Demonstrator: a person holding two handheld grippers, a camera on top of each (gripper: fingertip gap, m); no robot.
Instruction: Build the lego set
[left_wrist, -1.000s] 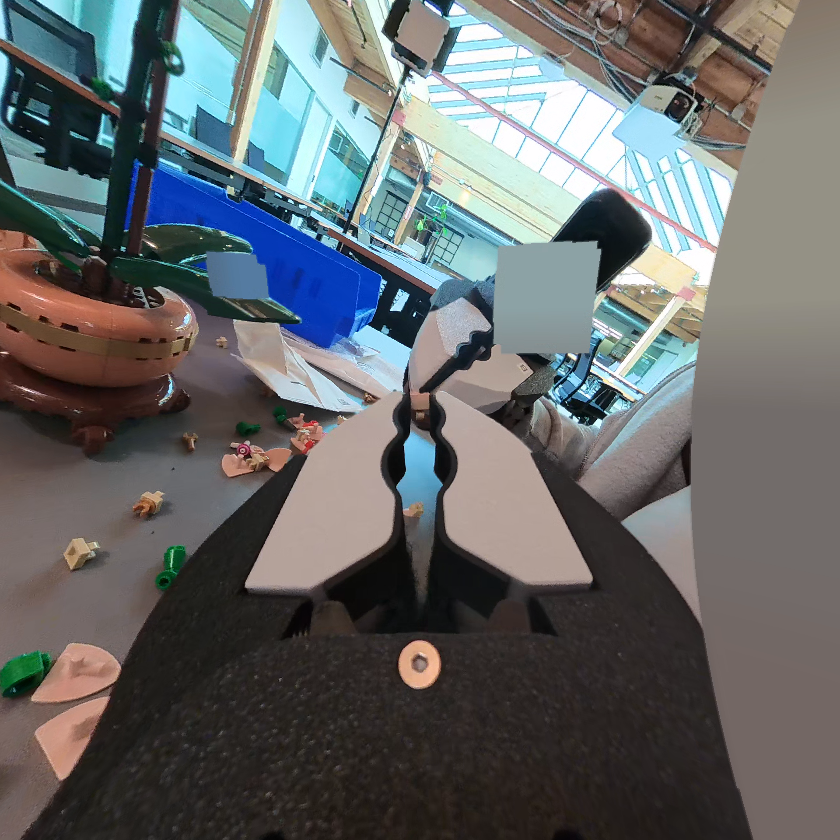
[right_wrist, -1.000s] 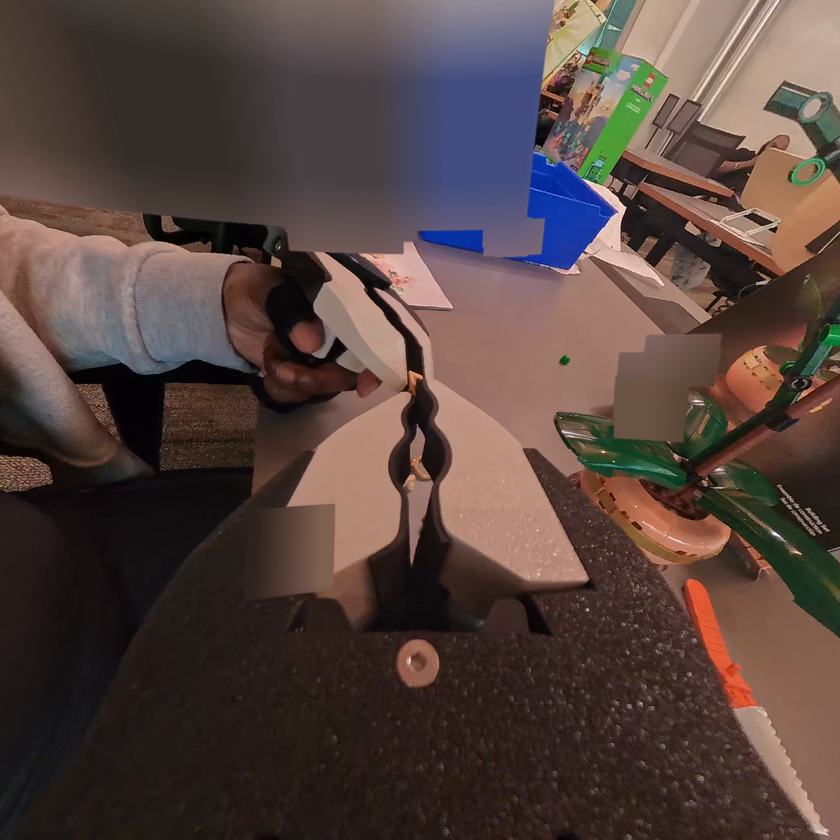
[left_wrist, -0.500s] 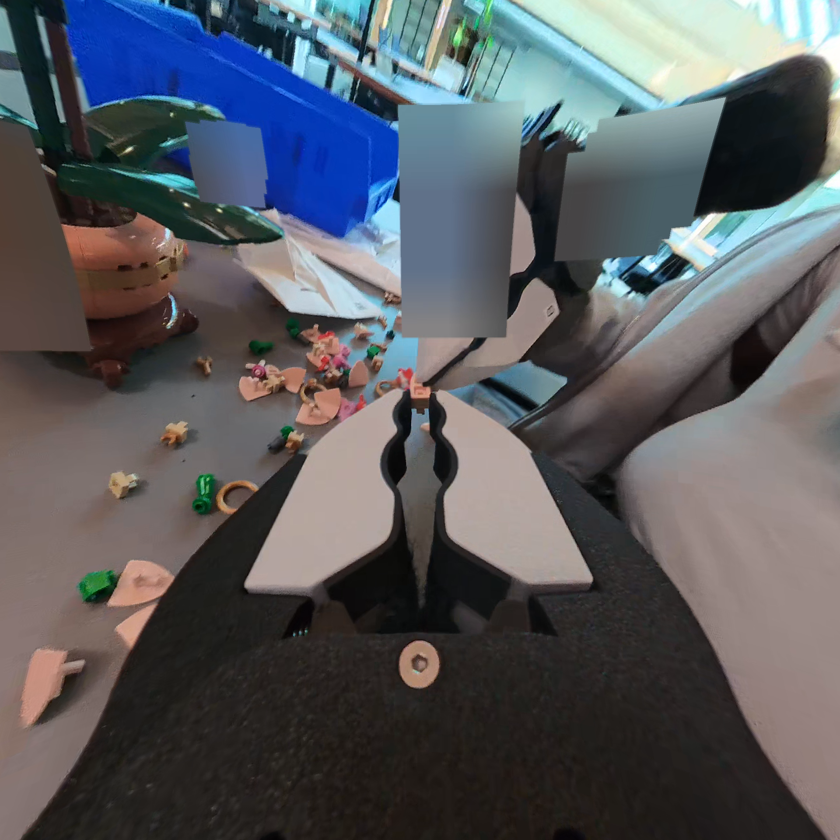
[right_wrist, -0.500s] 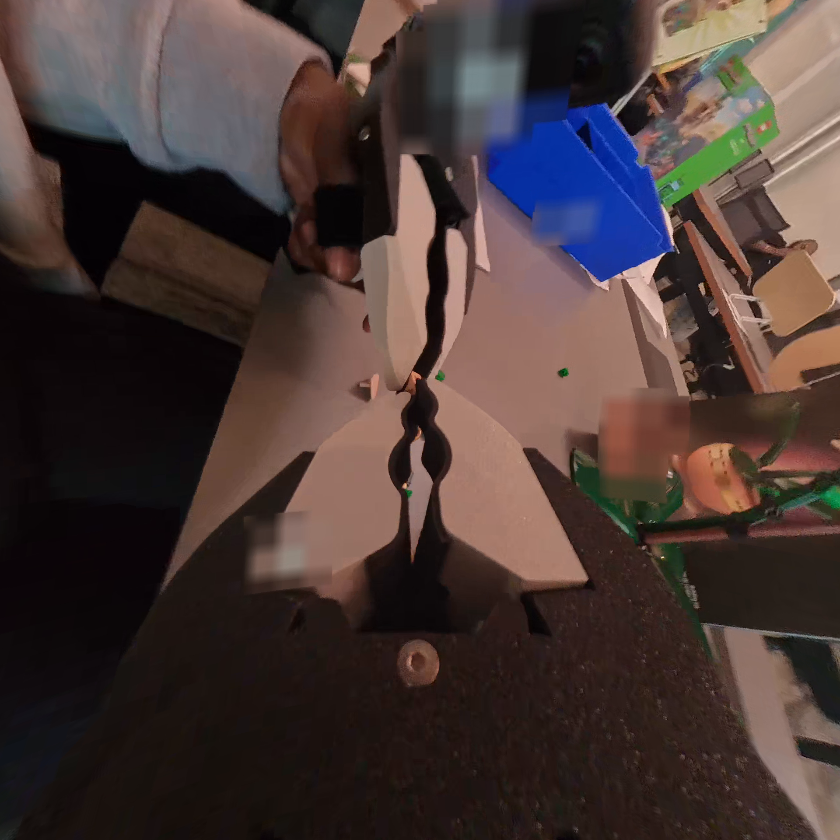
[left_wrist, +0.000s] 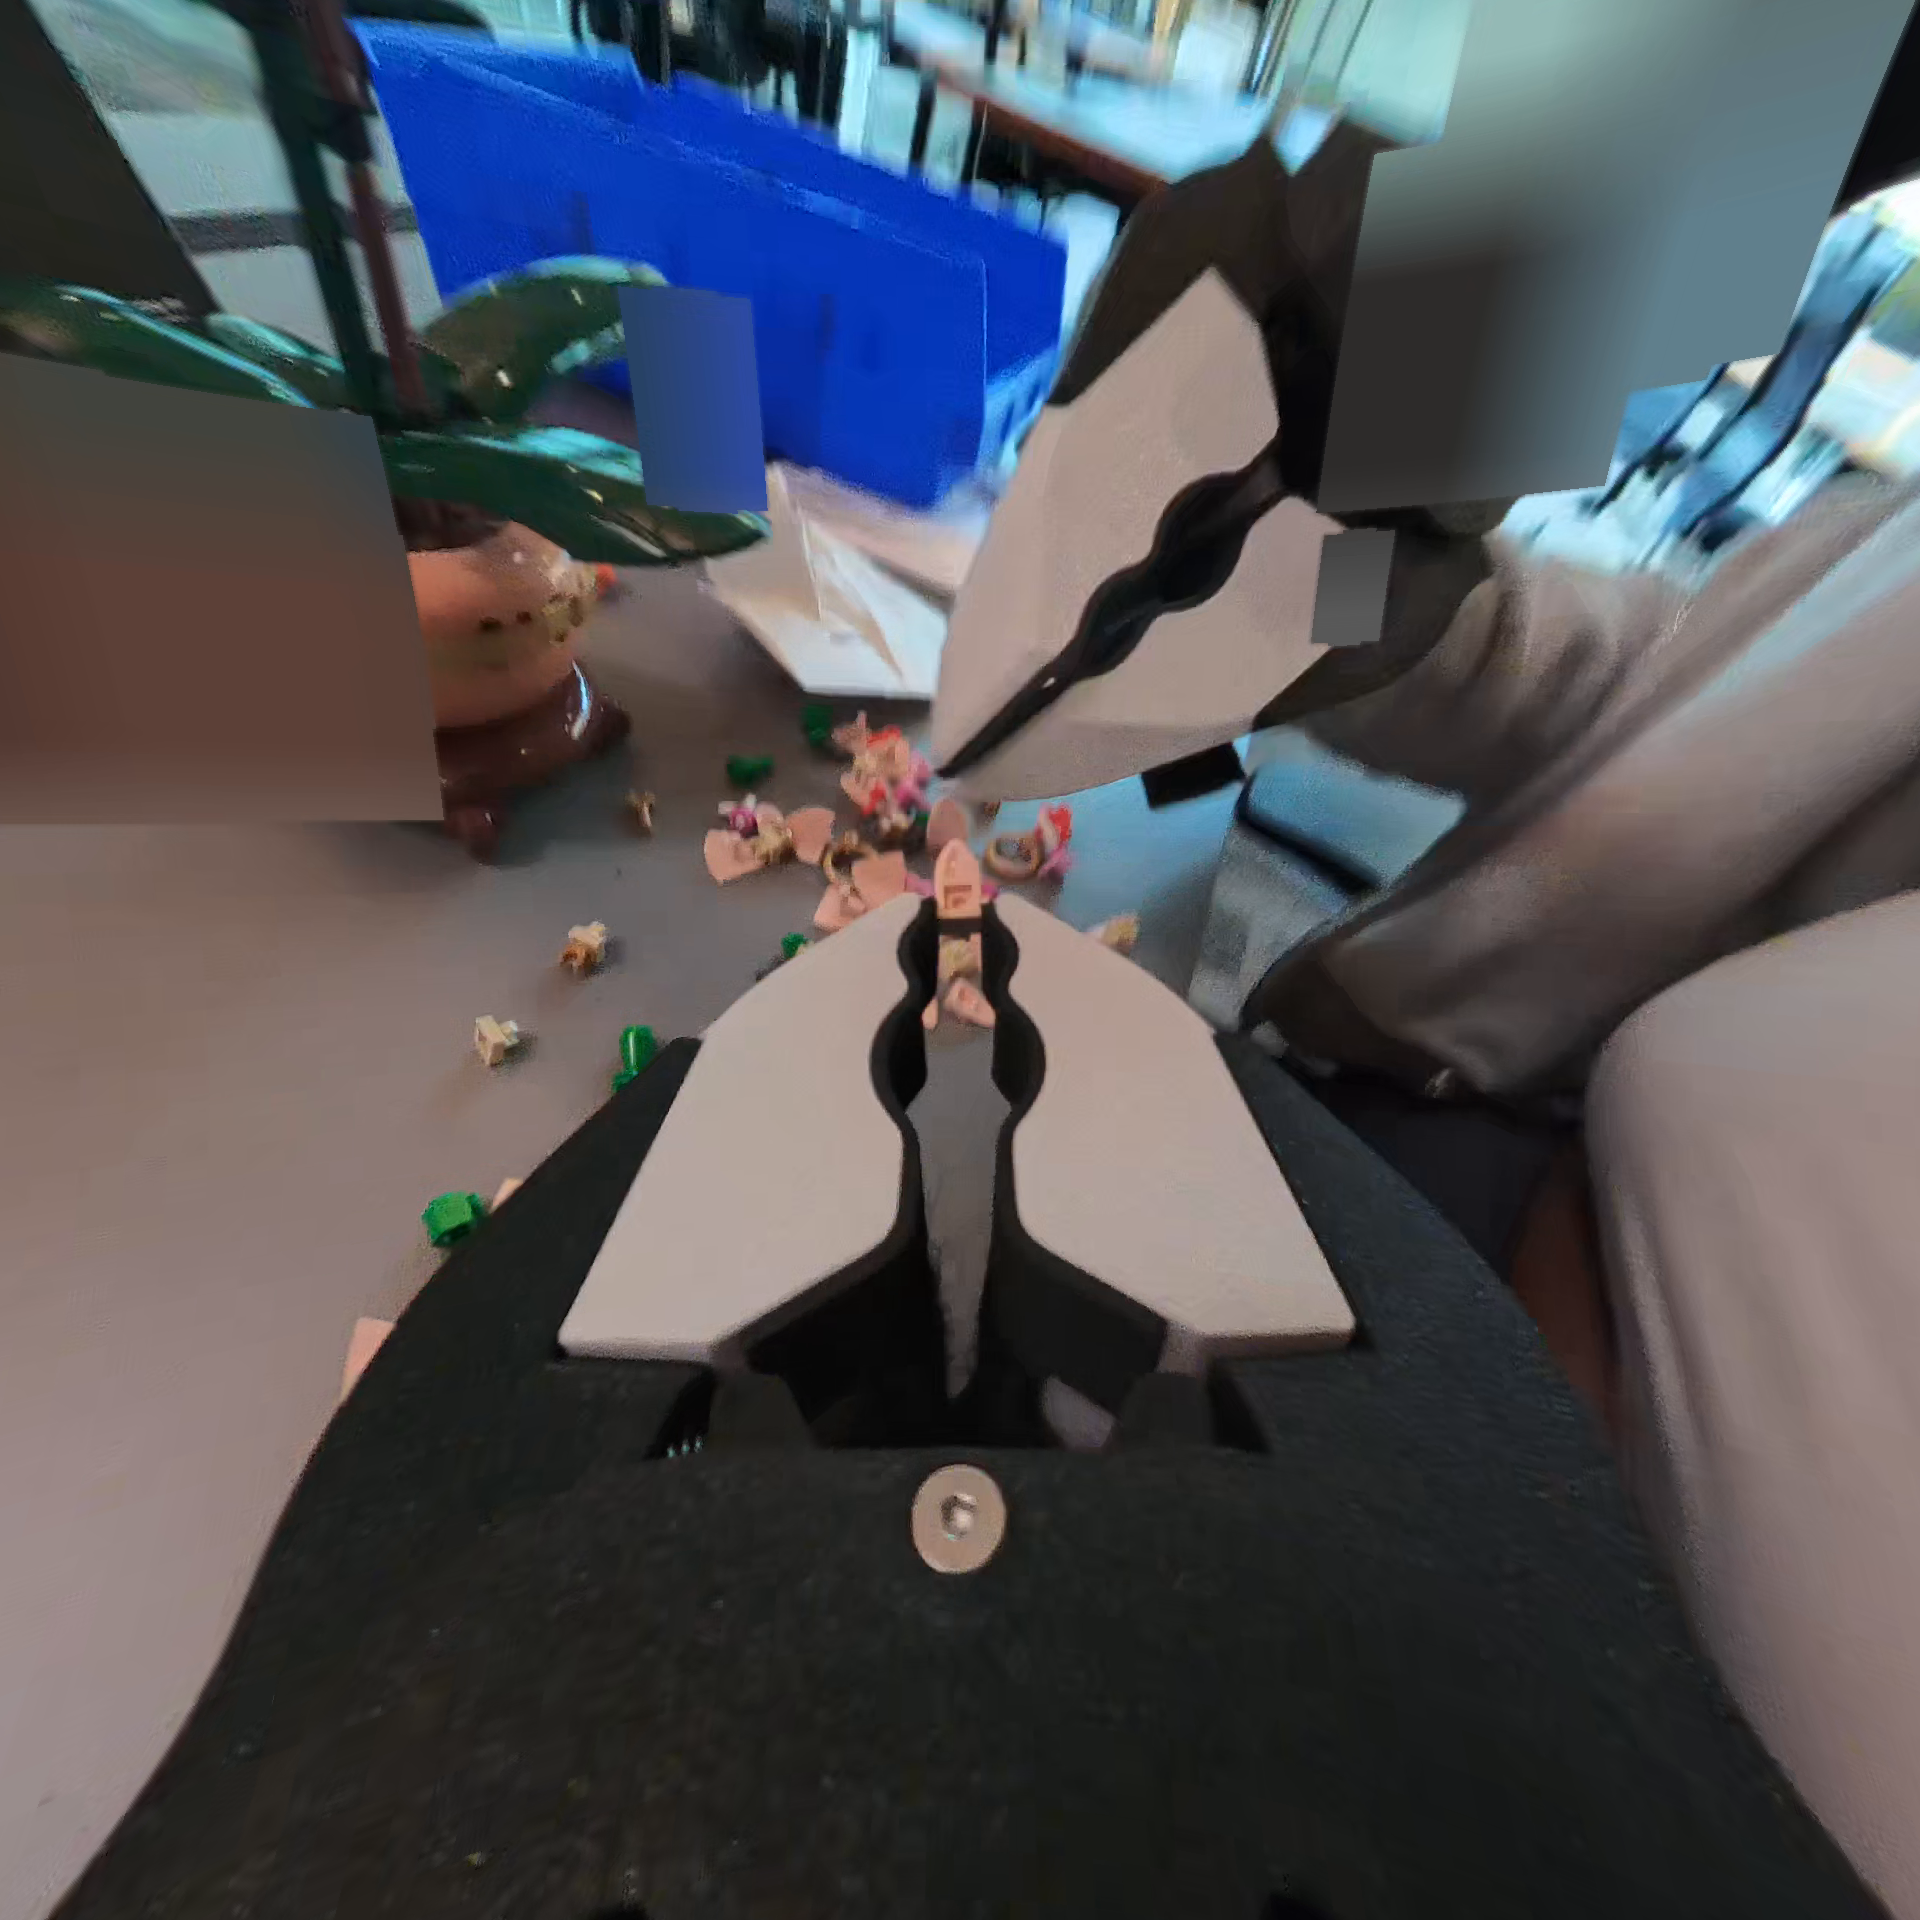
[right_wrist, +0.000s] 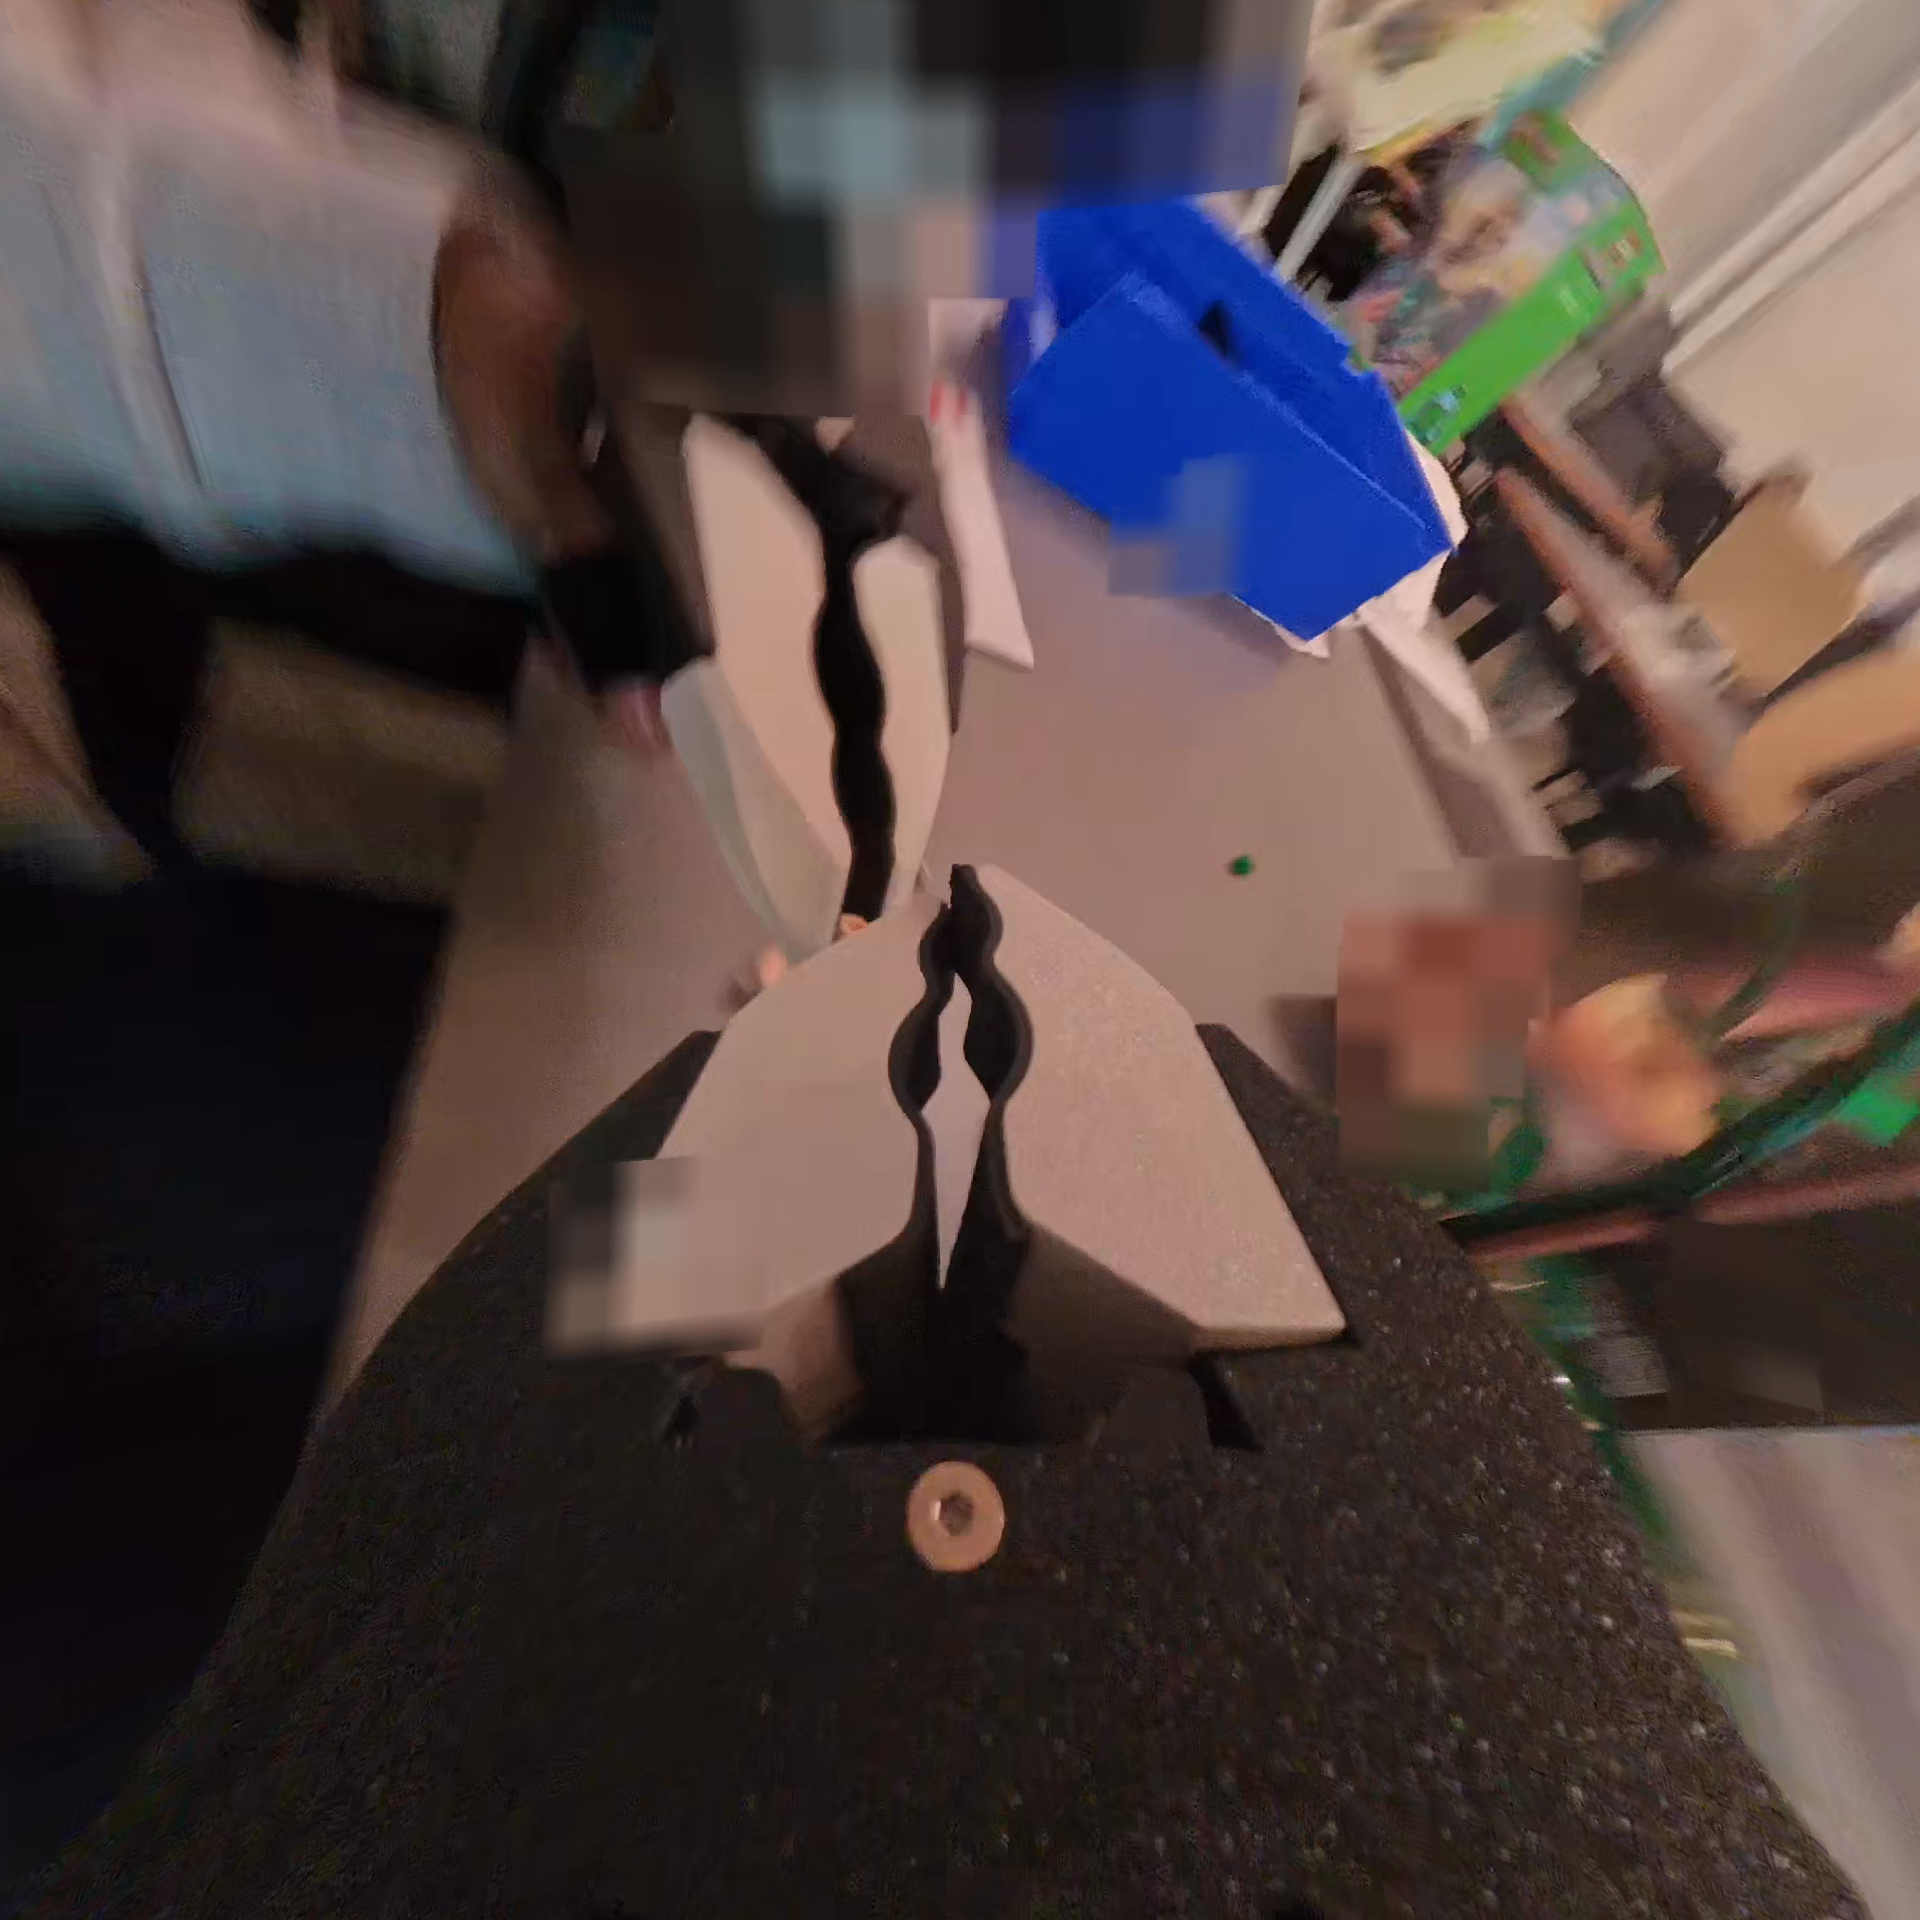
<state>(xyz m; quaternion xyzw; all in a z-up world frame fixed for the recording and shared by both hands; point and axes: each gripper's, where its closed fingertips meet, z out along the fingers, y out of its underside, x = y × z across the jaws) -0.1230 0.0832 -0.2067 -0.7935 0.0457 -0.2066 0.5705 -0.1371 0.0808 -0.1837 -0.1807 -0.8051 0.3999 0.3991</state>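
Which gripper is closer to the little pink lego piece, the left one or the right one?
Left. The left gripper is pinching the little pink lego piece at its fingertips. The right gripper hangs just above and beyond it, shut and not touching.

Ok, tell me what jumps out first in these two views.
The left gripper pinches a small pale pink lego piece at its tips, above a scatter of pink petal pieces on the grey table. Behind stand the potted lego plant and a blue bin.
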